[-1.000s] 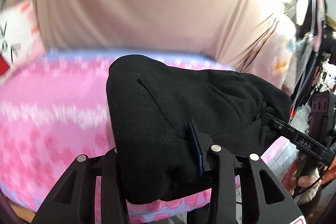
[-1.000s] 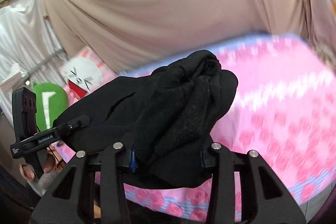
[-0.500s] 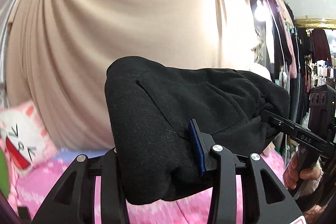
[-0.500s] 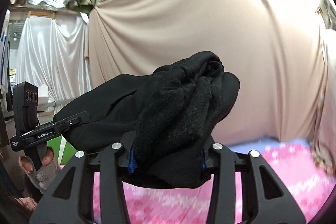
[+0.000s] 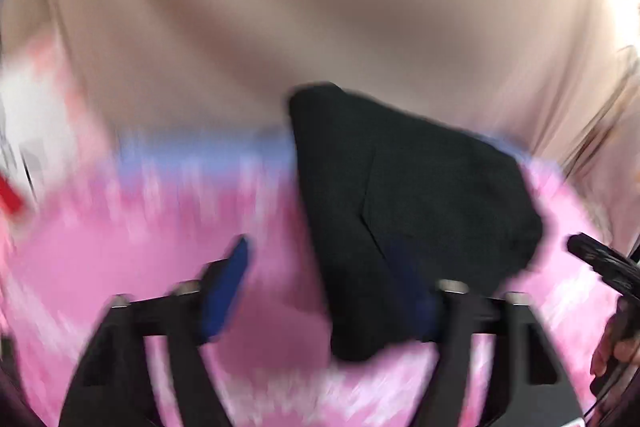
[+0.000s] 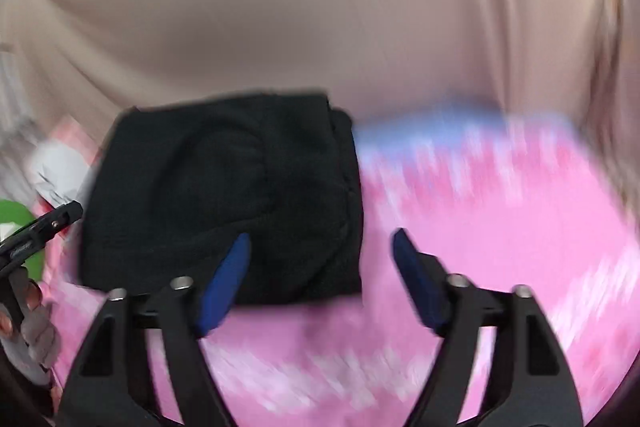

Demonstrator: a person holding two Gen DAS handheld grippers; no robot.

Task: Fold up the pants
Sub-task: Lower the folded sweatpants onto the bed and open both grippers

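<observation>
Both tools have just spread their jaws: the left tool (image 5: 320, 291) has the black pants (image 5: 408, 211) against its right pad only, and the right tool (image 6: 320, 279) grips nothing. The folded pants (image 6: 224, 199) lie on the pink bed (image 6: 500, 227), before a beige curtain (image 6: 320, 7).

Motion blur smeared the pink patterned bedcover (image 5: 120, 235) beneath the folded black pants (image 5: 420, 195); its print was unreadable. The pants hid the left gripper's right blue pad (image 5: 416, 291). A white cushion (image 5: 36, 115) left of the pants was cut by the frame edge.
</observation>
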